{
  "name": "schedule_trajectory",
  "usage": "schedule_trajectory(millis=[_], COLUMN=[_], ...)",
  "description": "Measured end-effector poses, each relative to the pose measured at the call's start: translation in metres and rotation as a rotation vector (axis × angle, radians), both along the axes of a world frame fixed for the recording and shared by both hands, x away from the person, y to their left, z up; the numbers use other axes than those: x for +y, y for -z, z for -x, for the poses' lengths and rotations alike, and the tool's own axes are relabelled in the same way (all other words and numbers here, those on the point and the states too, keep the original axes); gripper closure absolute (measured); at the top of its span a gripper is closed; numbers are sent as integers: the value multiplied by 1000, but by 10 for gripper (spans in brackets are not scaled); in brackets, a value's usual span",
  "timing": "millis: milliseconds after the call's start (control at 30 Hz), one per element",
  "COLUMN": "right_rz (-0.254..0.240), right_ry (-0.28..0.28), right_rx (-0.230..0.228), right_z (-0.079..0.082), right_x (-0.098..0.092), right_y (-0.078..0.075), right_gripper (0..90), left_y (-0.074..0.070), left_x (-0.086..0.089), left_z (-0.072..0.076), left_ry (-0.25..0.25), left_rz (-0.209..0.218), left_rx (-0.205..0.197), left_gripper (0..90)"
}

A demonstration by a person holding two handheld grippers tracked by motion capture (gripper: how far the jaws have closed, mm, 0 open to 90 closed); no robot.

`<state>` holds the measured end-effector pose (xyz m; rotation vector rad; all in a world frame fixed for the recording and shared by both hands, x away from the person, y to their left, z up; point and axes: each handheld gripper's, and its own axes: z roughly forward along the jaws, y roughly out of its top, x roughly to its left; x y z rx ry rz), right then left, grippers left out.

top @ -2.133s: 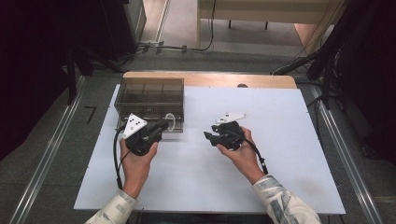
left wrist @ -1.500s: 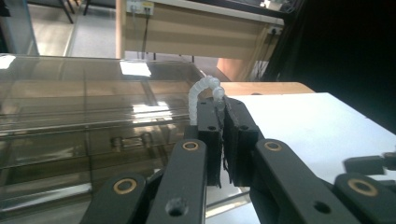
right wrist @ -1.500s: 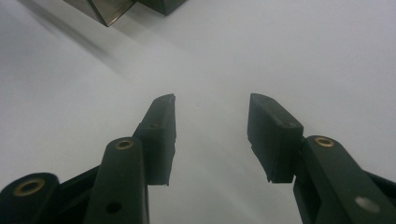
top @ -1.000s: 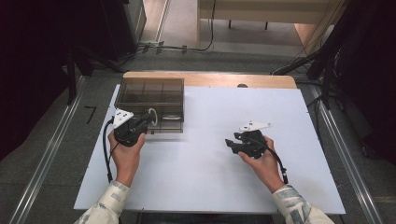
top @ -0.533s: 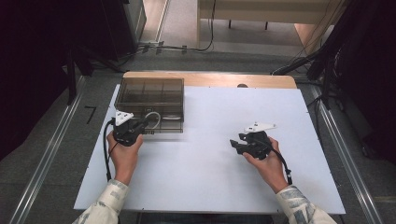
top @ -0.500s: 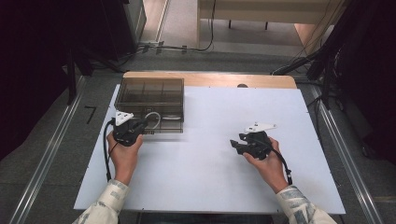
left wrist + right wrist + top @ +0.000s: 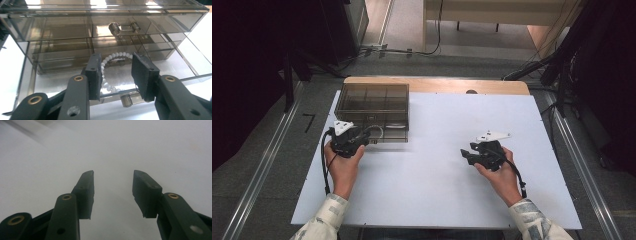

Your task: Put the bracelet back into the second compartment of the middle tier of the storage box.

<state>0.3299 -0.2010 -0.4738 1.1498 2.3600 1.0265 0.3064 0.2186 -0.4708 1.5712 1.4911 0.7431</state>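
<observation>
Left gripper (image 7: pixel 116 75) sat at the smoky organizer box's (image 7: pixel 372 102) pulled-out drawer (image 7: pixel 172 66), fingers just opened, clear of the white bead bracelet (image 7: pixel 106 72) lying inside. Right gripper (image 7: pixel 113 192) hovered over the desk (image 7: pixel 437 150), fingers apart, empty.

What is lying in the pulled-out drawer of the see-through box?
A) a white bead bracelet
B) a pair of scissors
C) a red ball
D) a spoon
A: in the left gripper view, a white bead bracelet lies on the floor of the open drawer of the box, just beyond the open left gripper, whose jaws have just been opening with nothing pressed between them.
</observation>
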Motion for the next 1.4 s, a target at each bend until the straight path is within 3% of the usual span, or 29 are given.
schedule_trajectory(millis=[167,467,600,800,1400], right_rz=[0,3,3,15,28], right_ry=[16,61,86,125,224], right_rx=[-2,-8,-10,-11,-13], right_z=[1,3,4,6,12], right_x=[-8,-27,-39,-55,-95], right_y=[-1,-1,-2,-1,1], right_gripper=[485,442,432,408,338], left_y=[-2,-3,-1,3,7], left_x=[2,6,11,16,25], left_z=[5,20,25,32,50], left_ry=[-30,-39,-45,-44,-24], left_rz=[-7,-1,-20,4,5], left_rx=[-20,-64,-36,-26,-15], left_gripper=[398,275,199,194,164])
